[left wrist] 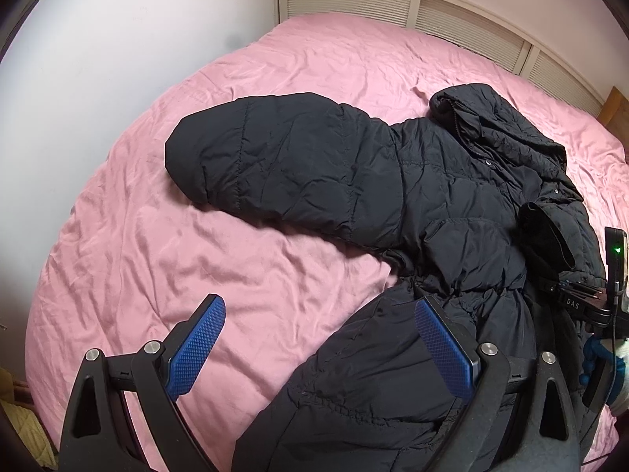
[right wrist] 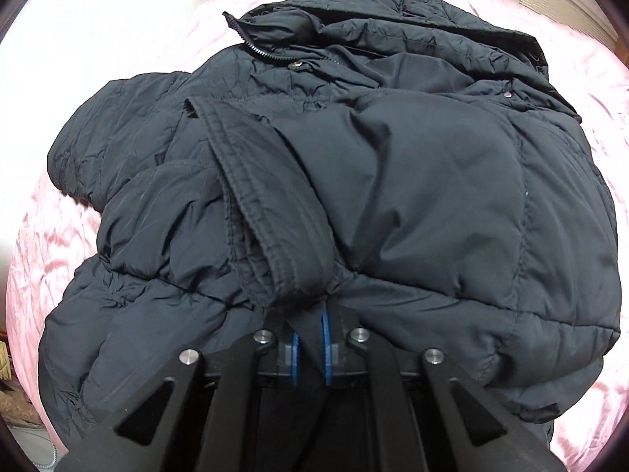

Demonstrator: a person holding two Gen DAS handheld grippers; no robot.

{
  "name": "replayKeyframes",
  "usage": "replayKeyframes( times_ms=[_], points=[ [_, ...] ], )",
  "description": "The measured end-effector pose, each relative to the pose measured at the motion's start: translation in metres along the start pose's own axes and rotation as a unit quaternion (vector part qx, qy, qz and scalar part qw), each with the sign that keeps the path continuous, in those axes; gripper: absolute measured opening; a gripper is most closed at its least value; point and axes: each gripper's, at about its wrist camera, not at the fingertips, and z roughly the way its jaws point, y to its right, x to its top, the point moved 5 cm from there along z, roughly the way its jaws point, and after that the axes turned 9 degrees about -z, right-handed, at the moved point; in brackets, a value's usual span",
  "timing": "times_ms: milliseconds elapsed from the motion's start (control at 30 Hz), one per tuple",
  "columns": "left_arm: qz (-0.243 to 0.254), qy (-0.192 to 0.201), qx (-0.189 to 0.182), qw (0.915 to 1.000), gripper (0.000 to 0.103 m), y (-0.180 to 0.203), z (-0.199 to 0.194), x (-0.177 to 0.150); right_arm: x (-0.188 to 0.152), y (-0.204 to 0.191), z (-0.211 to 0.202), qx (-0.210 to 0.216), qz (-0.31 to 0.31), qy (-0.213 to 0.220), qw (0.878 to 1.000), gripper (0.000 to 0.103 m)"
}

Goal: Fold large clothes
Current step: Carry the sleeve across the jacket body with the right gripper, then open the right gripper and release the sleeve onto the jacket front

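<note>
A large black puffer jacket lies on a pink bedsheet, one sleeve stretched out to the left, hood toward the headboard. My left gripper is open and empty, hovering over the jacket's lower left edge. In the right wrist view the other sleeve is folded across the jacket's front. My right gripper is shut on that sleeve's cuff; its blue pads pinch the fabric. The right gripper also shows at the right edge of the left wrist view.
A slatted beige headboard runs along the far side of the bed. A white wall stands at the left. Bare pink sheet surrounds the jacket on the left and far side.
</note>
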Motion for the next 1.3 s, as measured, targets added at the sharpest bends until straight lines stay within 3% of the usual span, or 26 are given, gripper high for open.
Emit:
replayKeyframes(
  times_ms=[233, 367, 400, 700, 1033, 1300],
  points=[
    [0.000, 0.008, -0.012, 0.9999, 0.097, 0.020, -0.007, 0.004, -0.002, -0.003, -0.003, -0.001, -0.003, -0.001, 1.000, 0.017],
    [0.000, 0.002, -0.019, 0.9998, 0.097, 0.032, -0.007, 0.005, -0.005, -0.010, -0.006, 0.015, -0.007, 0.002, 1.000, 0.040],
    [0.000, -0.001, -0.022, 0.9998, 0.097, 0.036, -0.006, 0.005, -0.006, -0.014, -0.007, 0.018, -0.011, 0.003, 1.000, 0.041],
    [0.021, -0.011, -0.044, 0.9987, 0.097, 0.078, 0.001, -0.001, -0.017, -0.018, -0.037, 0.046, -0.021, 0.026, 0.998, 0.042],
    [0.050, -0.005, -0.066, 0.9966, 0.097, 0.152, 0.021, 0.007, -0.001, 0.059, -0.090, -0.013, 0.002, 0.076, 0.997, 0.043],
    [0.071, 0.001, -0.084, 0.9939, 0.097, 0.235, 0.055, 0.013, 0.018, 0.127, -0.085, -0.046, 0.024, 0.082, 0.995, 0.044]
  ],
)
